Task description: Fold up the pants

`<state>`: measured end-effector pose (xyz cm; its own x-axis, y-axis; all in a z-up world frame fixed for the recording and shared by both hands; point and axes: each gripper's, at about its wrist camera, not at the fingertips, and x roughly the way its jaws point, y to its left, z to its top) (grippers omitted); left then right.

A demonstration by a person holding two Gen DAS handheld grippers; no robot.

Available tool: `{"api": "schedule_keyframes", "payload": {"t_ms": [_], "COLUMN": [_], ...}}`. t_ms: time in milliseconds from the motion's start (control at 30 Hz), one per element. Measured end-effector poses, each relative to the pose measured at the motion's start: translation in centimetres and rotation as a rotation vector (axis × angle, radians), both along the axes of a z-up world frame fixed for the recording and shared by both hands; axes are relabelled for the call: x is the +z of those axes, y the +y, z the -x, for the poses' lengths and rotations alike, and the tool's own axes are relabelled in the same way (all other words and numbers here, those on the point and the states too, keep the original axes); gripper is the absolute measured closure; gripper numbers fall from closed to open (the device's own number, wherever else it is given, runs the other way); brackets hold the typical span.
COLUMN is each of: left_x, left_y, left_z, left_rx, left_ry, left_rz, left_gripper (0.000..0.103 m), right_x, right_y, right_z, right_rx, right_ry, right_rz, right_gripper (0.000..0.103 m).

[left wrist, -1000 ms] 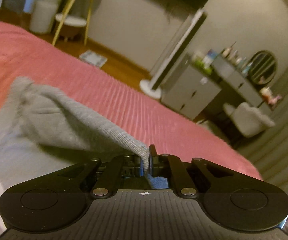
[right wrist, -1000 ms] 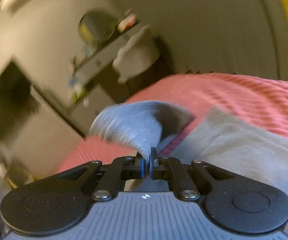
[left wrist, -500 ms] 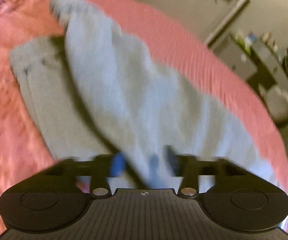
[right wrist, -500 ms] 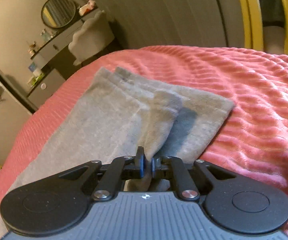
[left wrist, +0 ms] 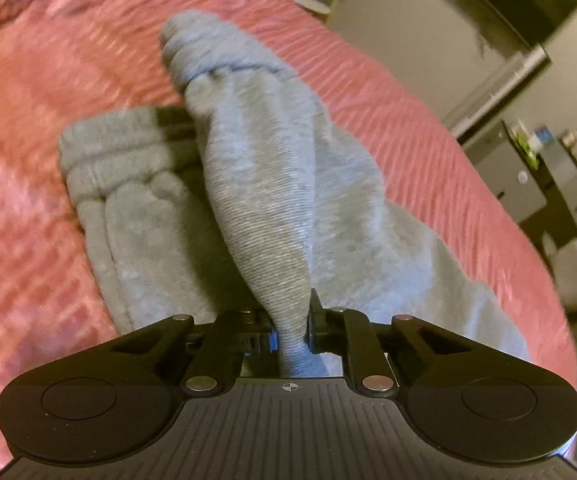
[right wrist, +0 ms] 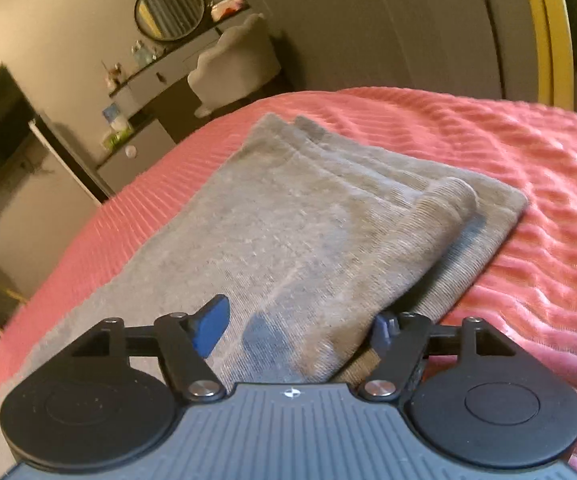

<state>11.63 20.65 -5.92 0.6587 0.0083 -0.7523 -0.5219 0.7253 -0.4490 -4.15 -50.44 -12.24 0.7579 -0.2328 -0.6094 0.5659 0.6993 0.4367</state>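
Observation:
Grey pants (left wrist: 272,184) lie on a pink ribbed bedspread (left wrist: 28,120). My left gripper (left wrist: 291,324) is shut on a bunched fold of the pants and holds it lifted above the lower layer, whose ribbed cuffs (left wrist: 112,148) rest on the bed at the left. In the right wrist view the pants (right wrist: 288,232) lie folded over themselves and flat. My right gripper (right wrist: 300,330) is open just above the near edge of the fabric, holding nothing.
The bed's edge (right wrist: 88,216) curves at the left. Beyond it stand a grey cabinet (right wrist: 136,160), a dresser with a round mirror (right wrist: 169,10) and a pale chair (right wrist: 236,68). A yellow frame (right wrist: 548,32) stands at the far right.
My right gripper has opened and let go of the pants, which now lie flat. My left gripper still grips its fold and has carried it over the lower layer.

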Motion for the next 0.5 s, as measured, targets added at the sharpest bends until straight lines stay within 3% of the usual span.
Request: {"api": "schedule_keyframes", "payload": {"t_ms": [100,167,200,233,367,500], "left_x": [1.1,1.8,2.0,2.3,3.2,4.3], "left_y": [-0.4,-0.5,-0.4,-0.4,-0.1,-0.3], "left_z": [0.9,1.2,1.5,1.6,4.0,6.9], "left_rx": [-0.015,-0.023,-0.031,-0.035,-0.037,-0.032], "left_ry": [-0.033,-0.033,-0.031,-0.03,-0.057,-0.095], "left_rz": [-0.011,-0.019,-0.02,-0.018,0.003,0.032], "left_gripper": [0.089,0.089,0.089,0.09,0.09,0.09], "right_x": [0.3,0.6,0.7,0.7,1.2,4.1], "right_y": [0.2,-0.4,-0.7,-0.9,-1.3,-1.3], "right_z": [-0.7,-0.7,-0.6,-0.7,-0.3,1.6], "right_rx": [-0.02,-0.063,-0.075,-0.077,-0.049,-0.036], "right_ry": [0.024,0.015,0.011,0.019,0.034,-0.074], "right_rz": [-0.006,-0.058,-0.082,-0.104,-0.084,-0.008], "right_gripper": [0.03,0.045,0.077,0.097,0.098,0.098]}}
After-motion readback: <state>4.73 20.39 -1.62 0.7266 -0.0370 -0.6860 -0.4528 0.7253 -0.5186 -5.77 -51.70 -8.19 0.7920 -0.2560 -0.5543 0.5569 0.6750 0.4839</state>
